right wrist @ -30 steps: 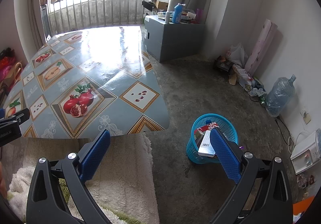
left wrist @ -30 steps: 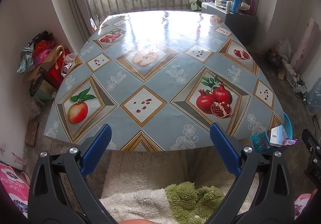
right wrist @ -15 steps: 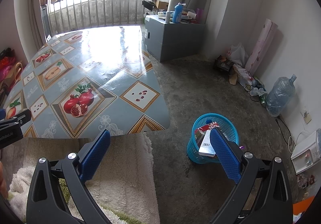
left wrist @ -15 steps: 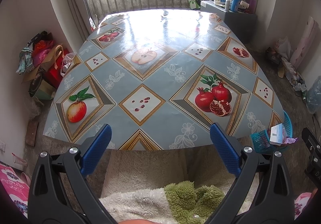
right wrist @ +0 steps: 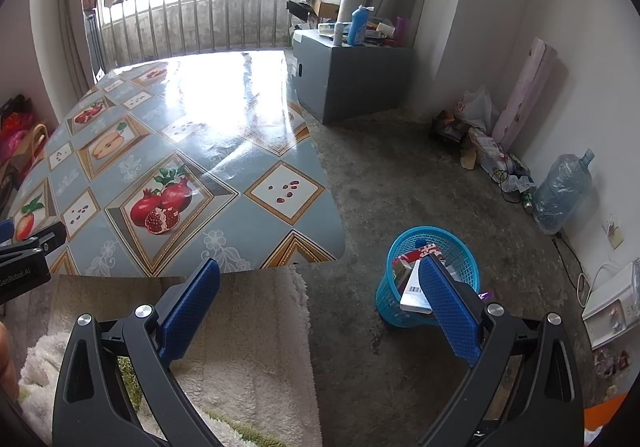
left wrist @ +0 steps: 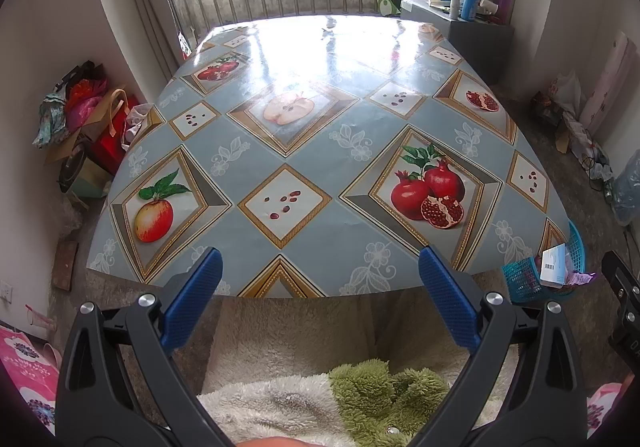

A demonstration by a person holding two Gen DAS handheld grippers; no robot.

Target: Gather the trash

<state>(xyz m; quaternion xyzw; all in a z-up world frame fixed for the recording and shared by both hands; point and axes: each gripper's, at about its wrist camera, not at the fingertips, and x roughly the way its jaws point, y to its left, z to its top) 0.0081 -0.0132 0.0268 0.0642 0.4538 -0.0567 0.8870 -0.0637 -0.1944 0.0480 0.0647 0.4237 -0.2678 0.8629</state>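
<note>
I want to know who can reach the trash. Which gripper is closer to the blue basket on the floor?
The right gripper. The blue basket sits just ahead of its right finger. For the left gripper, the basket lies far off to its right, past the table corner.

My rig, itemised. Left black plastic two-finger gripper [left wrist: 318, 267]: matte triangular arms with cut-out windows, silver round-head screws at the pivots, blue cross-hatched rubber pads [left wrist: 192, 299] lining its jaws. Right black plastic two-finger gripper [right wrist: 320, 279]: identical build, same blue textured pads [right wrist: 450, 311]. White "GenRobot.AI" lettering on the left unit's body. Fluffy cream-and-green garment [left wrist: 320, 407] worn beneath.
</note>
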